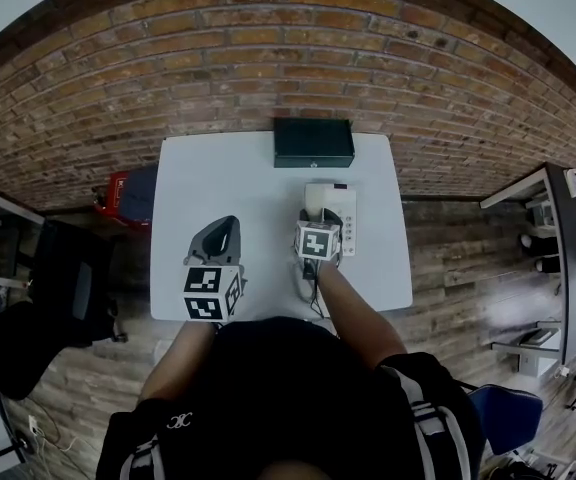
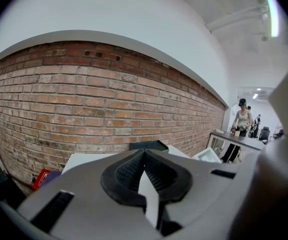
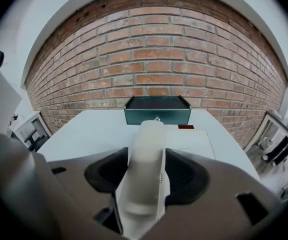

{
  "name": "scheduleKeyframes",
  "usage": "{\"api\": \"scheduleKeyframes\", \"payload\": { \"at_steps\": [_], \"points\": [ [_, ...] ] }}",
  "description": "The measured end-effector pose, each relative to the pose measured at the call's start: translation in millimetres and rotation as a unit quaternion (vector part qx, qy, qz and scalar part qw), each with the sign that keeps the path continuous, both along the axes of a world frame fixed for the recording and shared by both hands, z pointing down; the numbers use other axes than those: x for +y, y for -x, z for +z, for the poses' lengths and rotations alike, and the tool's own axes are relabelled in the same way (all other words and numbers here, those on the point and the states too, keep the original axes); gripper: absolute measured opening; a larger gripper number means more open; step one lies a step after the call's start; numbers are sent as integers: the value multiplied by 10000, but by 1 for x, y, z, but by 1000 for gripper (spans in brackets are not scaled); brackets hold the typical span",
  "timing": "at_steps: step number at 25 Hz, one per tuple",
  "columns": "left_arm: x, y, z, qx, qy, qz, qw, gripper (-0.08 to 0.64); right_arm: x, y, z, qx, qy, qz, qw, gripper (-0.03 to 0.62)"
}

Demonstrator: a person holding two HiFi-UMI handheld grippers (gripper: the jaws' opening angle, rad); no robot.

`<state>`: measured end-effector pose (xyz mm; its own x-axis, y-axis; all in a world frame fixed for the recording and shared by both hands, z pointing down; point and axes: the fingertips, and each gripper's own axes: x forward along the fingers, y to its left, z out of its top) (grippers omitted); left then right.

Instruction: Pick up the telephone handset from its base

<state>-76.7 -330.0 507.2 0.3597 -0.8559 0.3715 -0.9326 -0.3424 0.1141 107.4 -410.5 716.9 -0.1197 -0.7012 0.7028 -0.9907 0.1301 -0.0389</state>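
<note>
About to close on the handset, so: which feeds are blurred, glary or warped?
Right gripper view: the near handset is soft, the dark box behind it sharp. Left gripper view: ceiling light glares top right, brick wall bows. Head view: heavy fisheye, even light on the table.

Office or lab-type workroom: brick wall [image 1: 288, 58], wood-plank floor [image 1: 468, 268], white bench [image 1: 218, 188] with a desk telephone [image 1: 343, 218], dark side desk [image 1: 558, 258] loaded with gear, blue chair [image 1: 503, 413], ceiling strip light [image 2: 271, 14], people [image 2: 242, 119] standing at a counter in back.
</note>
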Motion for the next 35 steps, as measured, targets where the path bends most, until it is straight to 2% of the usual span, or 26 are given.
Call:
{"api": "scheduleKeyframes", "payload": {
  "at_steps": [3, 8, 15, 21, 27, 35],
  "points": [
    [1, 3, 3, 12, 44, -51, 10000, 2, -2, 3, 4, 8, 169, -37, 9999, 199],
    [2, 1, 4, 11, 67, -38, 10000, 2, 1, -1, 10, -69, 418, 159, 9990, 199],
    [6, 0, 0, 22, 15, 21, 10000, 2, 11, 0, -11, -117, 214, 67, 9997, 199],
    [6, -7, -1, 29, -29, 168, 9999, 2, 18, 5, -36, -267, -104, -41, 9996, 199],
    [3, -19, -3, 49, -69, 342, 9994, 2, 20, 4, -79, -544, -698, -54, 9961, 199],
    [-2, -33, -5, 161, -87, 522, 9985, 2, 27, -5, -145, -662, -1484, -59, 9867, 199]
  ]
}}
